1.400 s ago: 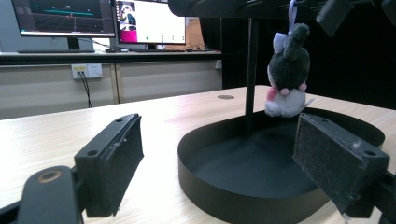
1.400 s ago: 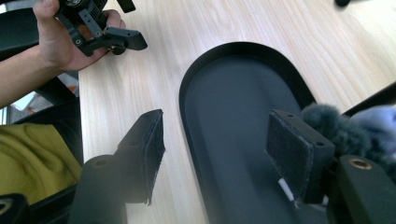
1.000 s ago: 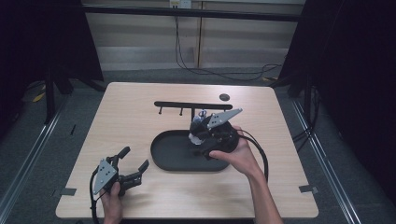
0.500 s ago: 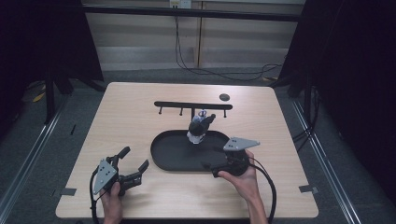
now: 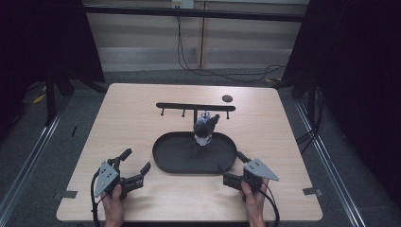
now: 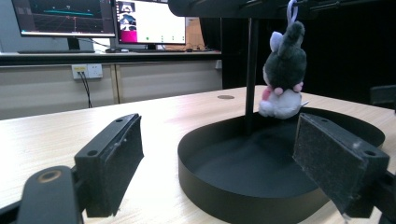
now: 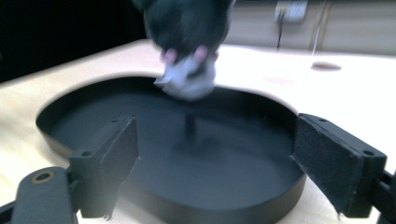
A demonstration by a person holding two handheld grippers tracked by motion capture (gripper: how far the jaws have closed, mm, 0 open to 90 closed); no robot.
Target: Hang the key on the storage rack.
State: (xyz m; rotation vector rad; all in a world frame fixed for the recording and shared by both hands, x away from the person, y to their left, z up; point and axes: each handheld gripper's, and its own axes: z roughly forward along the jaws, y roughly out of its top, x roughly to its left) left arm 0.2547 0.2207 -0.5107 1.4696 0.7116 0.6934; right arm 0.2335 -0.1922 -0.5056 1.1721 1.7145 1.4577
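A small grey and white plush rabbit (image 5: 205, 127) hangs by its loop from a peg of the black T-shaped rack (image 5: 189, 107), above the far rim of the black oval tray (image 5: 179, 163). My right gripper (image 5: 235, 169) rests near the table's front right, beside the tray, open and holding nothing. Near the front left, my left gripper (image 5: 134, 166) is also open and holding nothing. The left gripper view shows the rabbit (image 6: 284, 70) beside the rack post (image 6: 251, 70), over the tray (image 6: 219, 186). In the right gripper view the rabbit (image 7: 189, 51) is blurred above the tray (image 7: 140, 116).
A small dark disc (image 5: 227, 98) lies on the table behind the rack. Two more pegs of the rack hang free to the left. Monitors and a bench stand beyond the table in the left gripper view. Cables trail from both grippers.
My right gripper has let go of the rabbit, opened, and drawn back from the rack to the front right of the table. The rabbit stays hanging. My left gripper has not moved.
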